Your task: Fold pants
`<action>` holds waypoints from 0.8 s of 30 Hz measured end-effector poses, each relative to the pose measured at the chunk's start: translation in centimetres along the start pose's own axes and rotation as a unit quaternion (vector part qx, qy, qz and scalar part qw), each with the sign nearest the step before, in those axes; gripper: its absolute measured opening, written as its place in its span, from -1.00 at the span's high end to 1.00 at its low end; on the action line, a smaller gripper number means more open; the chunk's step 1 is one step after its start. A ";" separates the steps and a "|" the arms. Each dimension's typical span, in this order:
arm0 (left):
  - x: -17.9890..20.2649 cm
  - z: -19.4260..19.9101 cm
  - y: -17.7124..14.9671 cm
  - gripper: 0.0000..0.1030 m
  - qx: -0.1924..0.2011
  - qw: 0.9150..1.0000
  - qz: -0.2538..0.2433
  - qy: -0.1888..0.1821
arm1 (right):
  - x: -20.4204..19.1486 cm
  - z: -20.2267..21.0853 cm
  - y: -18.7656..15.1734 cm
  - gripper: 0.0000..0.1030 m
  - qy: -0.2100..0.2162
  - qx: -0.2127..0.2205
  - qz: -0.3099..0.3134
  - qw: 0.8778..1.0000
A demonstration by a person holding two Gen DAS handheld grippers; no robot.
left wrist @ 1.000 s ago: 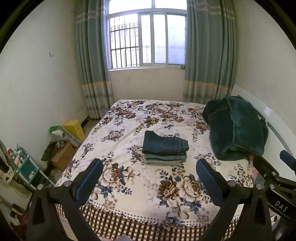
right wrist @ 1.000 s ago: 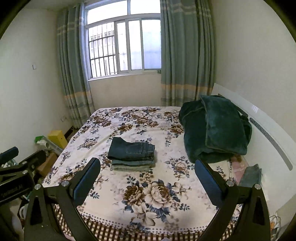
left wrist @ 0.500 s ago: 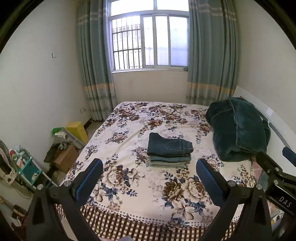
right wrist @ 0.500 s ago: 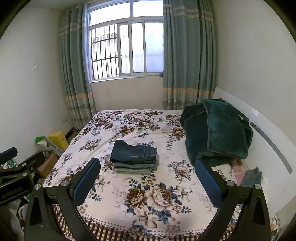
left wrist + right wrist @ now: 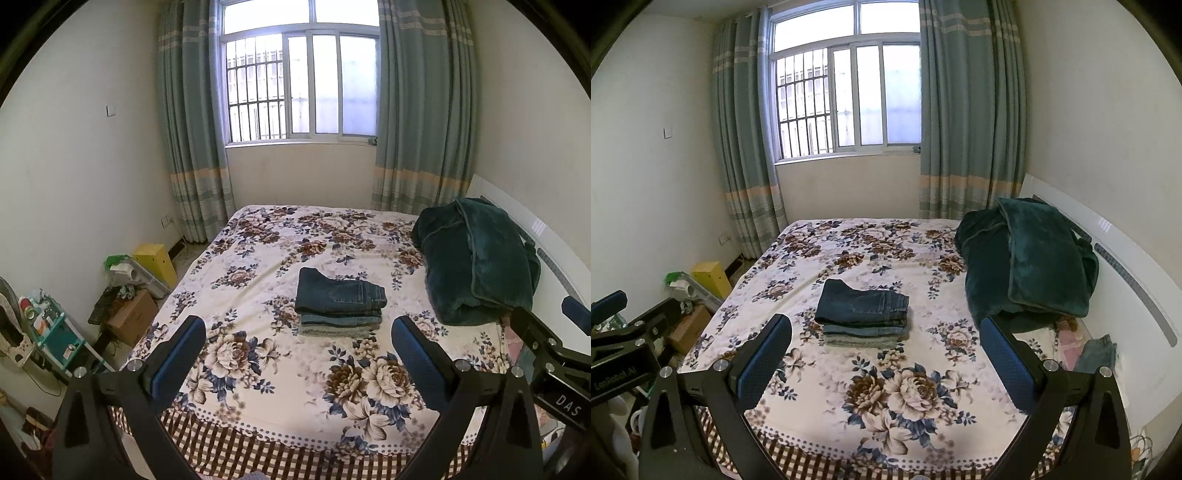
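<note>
A stack of folded pants point(image 5: 340, 304) lies in the middle of the floral bed point(image 5: 258, 369), dark blue jeans on top, lighter pairs below. It also shows in the right wrist view point(image 5: 864, 314). My left gripper point(image 5: 297, 336) is open and empty, held back over the bed's near edge, well short of the stack. My right gripper point(image 5: 886, 336) is also open and empty, at a similar distance from the stack. The right gripper's body shows at the right edge of the left wrist view point(image 5: 546, 354).
A dark green blanket point(image 5: 476, 258) is heaped at the bed's right side by the white headboard point(image 5: 1126, 280). Another denim piece point(image 5: 1097, 354) lies at the bed's right edge. Boxes and clutter point(image 5: 133, 291) fill the floor left of the bed.
Both grippers have pulled back and up from the bed; the stack of pants looks smaller and farther. Both stay open.
</note>
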State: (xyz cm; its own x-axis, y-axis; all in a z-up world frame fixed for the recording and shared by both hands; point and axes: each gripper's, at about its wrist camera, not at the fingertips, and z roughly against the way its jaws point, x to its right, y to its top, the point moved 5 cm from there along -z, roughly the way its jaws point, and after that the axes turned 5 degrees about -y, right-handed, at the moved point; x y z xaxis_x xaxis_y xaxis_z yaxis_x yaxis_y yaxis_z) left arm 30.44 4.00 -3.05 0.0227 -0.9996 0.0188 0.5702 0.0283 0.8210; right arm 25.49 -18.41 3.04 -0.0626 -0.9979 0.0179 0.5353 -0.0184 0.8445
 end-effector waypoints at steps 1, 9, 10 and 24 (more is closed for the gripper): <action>0.0 0.1 0.1 -1.00 0.000 1.000 0.000 0.001 | 0.0 -0.1 0.1 -1.00 0.001 0.000 -0.001 1.000; 0.1 0.1 0.3 -1.00 0.002 1.000 0.002 0.000 | -0.1 0.2 0.3 -1.00 0.006 0.006 0.001 1.000; 0.4 0.2 0.5 -1.00 0.004 1.000 0.001 0.000 | 0.0 0.4 0.1 -1.00 0.006 0.007 0.000 1.000; 0.8 0.4 1.2 -1.00 0.006 1.000 0.002 0.001 | 0.1 0.3 0.2 -1.00 0.006 0.007 0.001 1.000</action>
State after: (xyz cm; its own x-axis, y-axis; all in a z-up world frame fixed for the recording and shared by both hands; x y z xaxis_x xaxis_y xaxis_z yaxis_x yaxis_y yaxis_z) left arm 30.77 3.26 -1.82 0.0260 -0.9994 0.0211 0.5598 0.0321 0.8280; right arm 25.33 -18.46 3.31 -0.0507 -0.9986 0.0125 0.5228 -0.0159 0.8523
